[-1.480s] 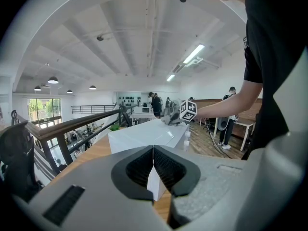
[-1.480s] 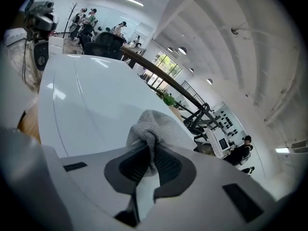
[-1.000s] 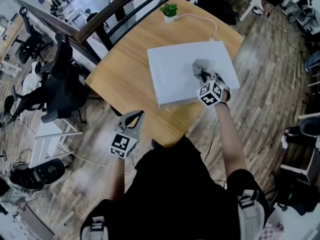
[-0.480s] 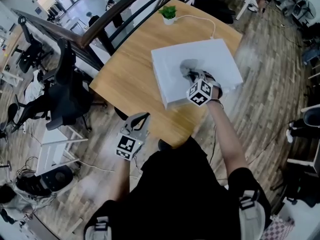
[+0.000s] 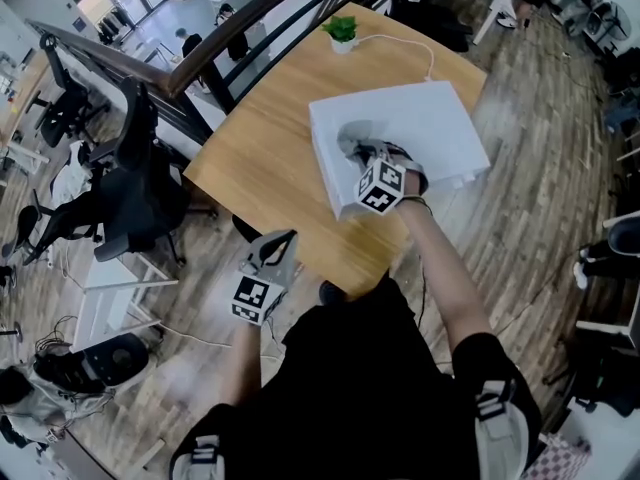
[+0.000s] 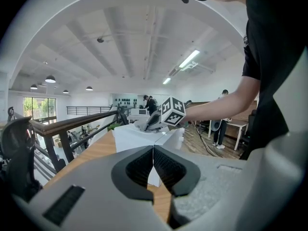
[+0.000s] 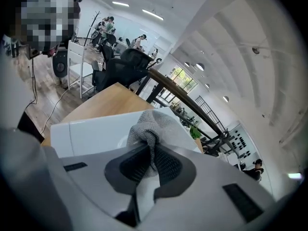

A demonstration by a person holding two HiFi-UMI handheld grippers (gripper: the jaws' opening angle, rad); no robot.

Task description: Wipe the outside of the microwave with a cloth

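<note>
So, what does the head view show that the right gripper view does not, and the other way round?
Only the head view: the left gripper, held beside the near edge of the table, away from the work, and a white cable behind the microwave. Only the right gripper view: the jaws of the right gripper closed on a fold of the grey cloth. Both: the white microwave on the wooden table, with the grey cloth on its top.
</note>
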